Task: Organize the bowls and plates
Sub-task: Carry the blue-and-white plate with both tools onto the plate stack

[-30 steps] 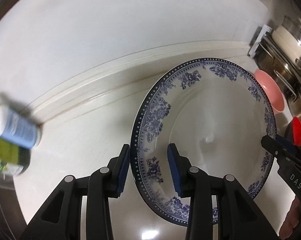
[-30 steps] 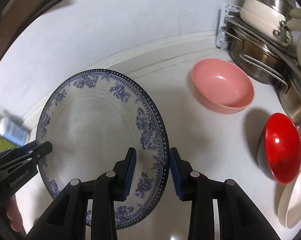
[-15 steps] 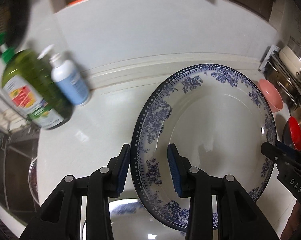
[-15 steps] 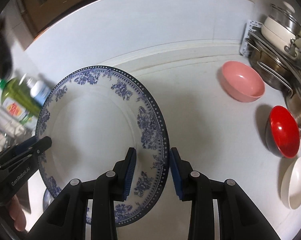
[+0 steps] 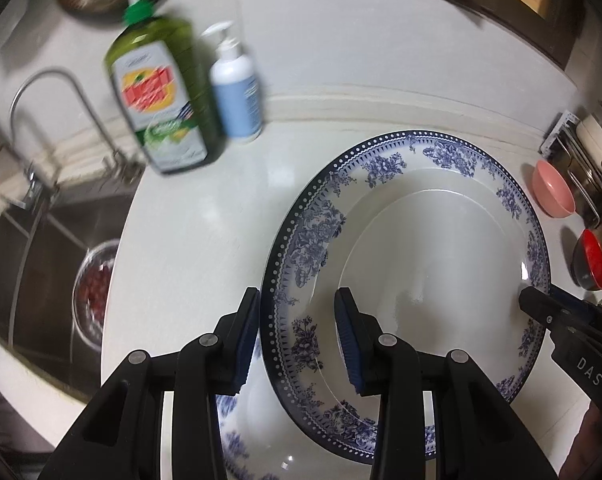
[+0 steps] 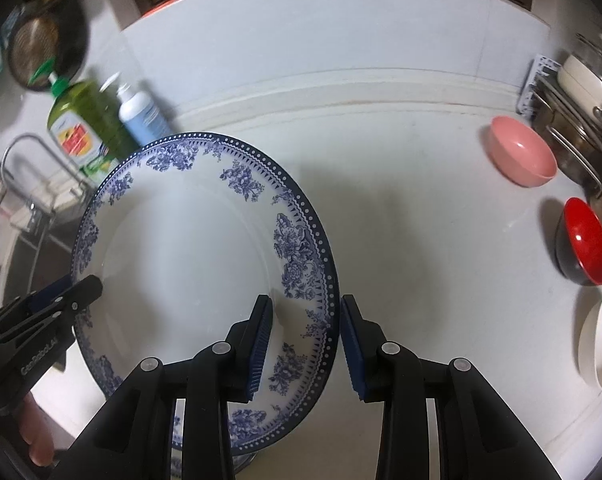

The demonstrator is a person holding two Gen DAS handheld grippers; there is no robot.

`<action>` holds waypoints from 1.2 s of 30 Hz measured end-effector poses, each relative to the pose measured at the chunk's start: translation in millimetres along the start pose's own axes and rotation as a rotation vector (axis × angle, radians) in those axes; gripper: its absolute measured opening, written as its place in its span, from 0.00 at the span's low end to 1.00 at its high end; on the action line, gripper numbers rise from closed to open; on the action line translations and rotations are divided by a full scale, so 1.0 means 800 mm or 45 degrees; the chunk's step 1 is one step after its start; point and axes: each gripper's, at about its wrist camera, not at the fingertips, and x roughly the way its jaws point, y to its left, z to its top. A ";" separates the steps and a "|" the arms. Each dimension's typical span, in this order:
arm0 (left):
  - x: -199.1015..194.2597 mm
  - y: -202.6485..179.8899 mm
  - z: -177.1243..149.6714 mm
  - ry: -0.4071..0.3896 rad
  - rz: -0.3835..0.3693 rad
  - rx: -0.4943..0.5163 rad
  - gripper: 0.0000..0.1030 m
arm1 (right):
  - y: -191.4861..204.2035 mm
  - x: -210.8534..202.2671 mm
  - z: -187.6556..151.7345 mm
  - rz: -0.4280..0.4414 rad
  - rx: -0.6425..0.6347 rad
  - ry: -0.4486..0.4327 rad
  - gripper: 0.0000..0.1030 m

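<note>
Both tools, the left tool (image 5: 297, 336) and right tool (image 6: 307, 340), are pinching the plate (image 5: 421, 264) at nine and three o'clock, needing level, even lowering onto the second plate (image 5: 257, 436) on the tabletop (image 6: 441, 240).

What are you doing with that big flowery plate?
A person holds a gripper in each hand, and both are carrying one blue-and-white plate by opposite sides of its rim. The left gripper straddles one edge, the right gripper the other. The plate hangs over the white counter, just above another blue-patterned plate. A pink bowl, a red bowl and a white bowl wait further right.
</note>
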 end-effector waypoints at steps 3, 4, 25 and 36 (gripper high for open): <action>-0.002 0.015 -0.018 0.023 0.007 -0.015 0.36 | 0.014 0.003 -0.011 0.009 -0.025 0.019 0.35; -0.004 0.020 -0.024 0.027 0.011 -0.019 0.36 | 0.021 0.003 -0.016 0.012 -0.039 0.026 0.35; 0.020 0.079 -0.101 0.202 0.047 -0.078 0.36 | 0.075 0.042 -0.079 0.002 -0.140 0.201 0.35; 0.050 0.079 -0.112 0.272 0.032 -0.077 0.36 | 0.073 0.064 -0.087 -0.026 -0.137 0.275 0.35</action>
